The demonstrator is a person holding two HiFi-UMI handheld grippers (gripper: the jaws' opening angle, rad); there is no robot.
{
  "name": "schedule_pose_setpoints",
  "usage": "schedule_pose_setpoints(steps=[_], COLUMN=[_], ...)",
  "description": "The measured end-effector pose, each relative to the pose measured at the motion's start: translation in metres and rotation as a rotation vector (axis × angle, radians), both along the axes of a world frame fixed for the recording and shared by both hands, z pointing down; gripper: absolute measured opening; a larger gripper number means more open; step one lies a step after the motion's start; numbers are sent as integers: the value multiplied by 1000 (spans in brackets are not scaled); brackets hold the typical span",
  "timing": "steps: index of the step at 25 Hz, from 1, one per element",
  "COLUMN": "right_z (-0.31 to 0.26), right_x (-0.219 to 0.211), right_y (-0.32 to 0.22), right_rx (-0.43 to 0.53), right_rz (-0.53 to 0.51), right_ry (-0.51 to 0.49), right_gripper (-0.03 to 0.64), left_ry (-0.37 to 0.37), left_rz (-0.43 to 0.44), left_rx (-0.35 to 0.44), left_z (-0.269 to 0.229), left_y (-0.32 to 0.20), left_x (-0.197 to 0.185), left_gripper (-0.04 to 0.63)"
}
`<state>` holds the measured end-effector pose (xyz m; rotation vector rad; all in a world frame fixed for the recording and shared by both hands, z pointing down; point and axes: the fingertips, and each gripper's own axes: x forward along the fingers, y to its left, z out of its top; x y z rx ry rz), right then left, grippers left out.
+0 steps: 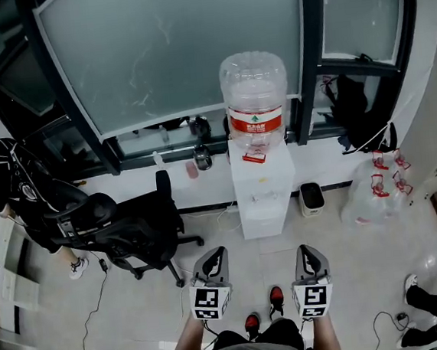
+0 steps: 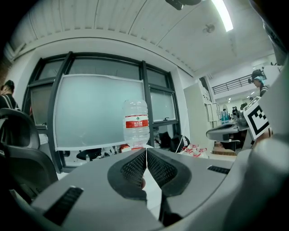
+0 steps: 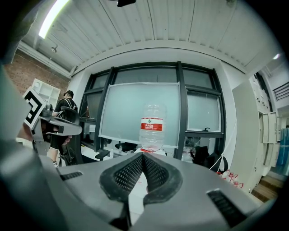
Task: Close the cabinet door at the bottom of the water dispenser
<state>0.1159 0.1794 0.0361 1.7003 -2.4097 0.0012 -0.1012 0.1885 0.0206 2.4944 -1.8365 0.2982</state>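
Note:
A white water dispenser (image 1: 262,193) stands against the window wall, with a clear bottle (image 1: 255,97) bearing a red label on top. Its lower cabinet front (image 1: 262,221) is seen steeply from above, and I cannot tell whether the door is ajar. Both grippers hang short of it over the floor, the left gripper (image 1: 217,252) and the right gripper (image 1: 305,248) side by side. In the left gripper view the left gripper (image 2: 146,151) has its jaws together and empty, with the bottle (image 2: 136,124) straight ahead. The right gripper (image 3: 142,156) is likewise shut on nothing, below the bottle (image 3: 152,127).
A black office chair (image 1: 123,226) stands left of the dispenser, with a person in black (image 1: 4,183) beyond it. A small bin (image 1: 311,198), a plastic bag (image 1: 370,194) and a dark backpack (image 1: 355,111) sit to the right. Cables (image 1: 93,305) trail on the floor; someone's feet (image 1: 431,304) show at the right.

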Motion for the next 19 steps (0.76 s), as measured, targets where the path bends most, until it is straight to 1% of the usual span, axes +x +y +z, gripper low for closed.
schedule_pose_setpoints(steps=[14,19], right_z=[1,0], right_x=[2,3], right_y=[0,0], right_rx=[-2,-8], right_rz=[11,11], right_ry=[3,4], right_gripper=[20,19], left_ry=[-1,-8], left_rz=[-2,-4], left_rx=[3,-18], left_z=[-1,3], left_y=[-1,-1], left_x=[-2,-2], left_gripper=[25,25])
